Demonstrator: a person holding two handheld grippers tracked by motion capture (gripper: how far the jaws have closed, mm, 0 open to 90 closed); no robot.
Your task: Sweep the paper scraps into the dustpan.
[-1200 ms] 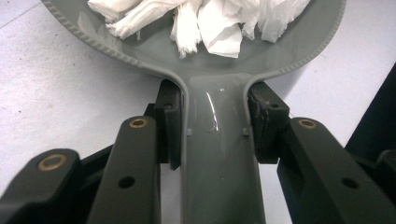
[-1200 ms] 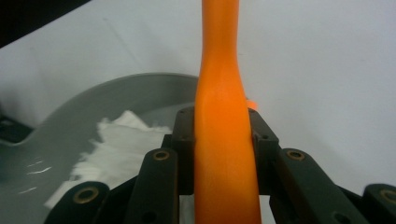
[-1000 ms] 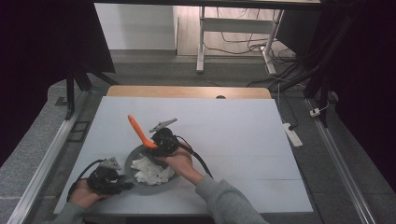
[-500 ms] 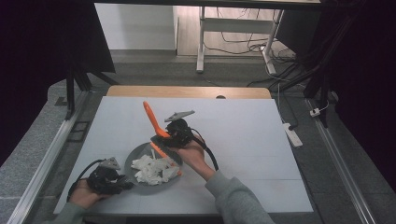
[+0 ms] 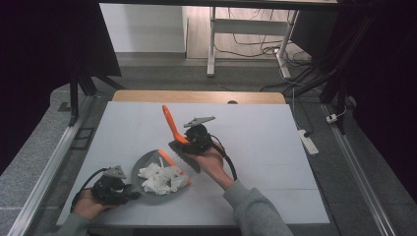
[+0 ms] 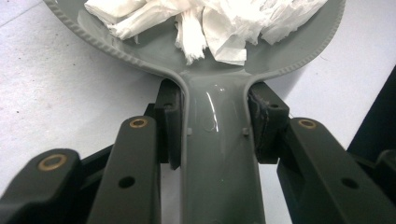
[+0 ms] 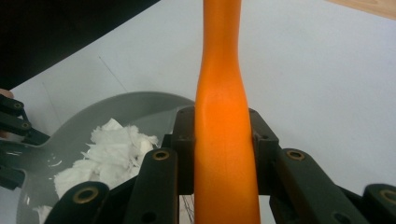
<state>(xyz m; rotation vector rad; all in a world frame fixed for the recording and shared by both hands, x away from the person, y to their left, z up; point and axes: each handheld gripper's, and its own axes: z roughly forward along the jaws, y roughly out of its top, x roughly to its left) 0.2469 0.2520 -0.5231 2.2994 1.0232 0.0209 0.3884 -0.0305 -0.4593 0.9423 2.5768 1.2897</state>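
Two grips are engaged on my side. My left gripper is clenched on the handle of the grey dustpan, which lies flat on the white table holding torn white paper. My right gripper clamps the orange brush handle, brush raised beside the pan's far rim.
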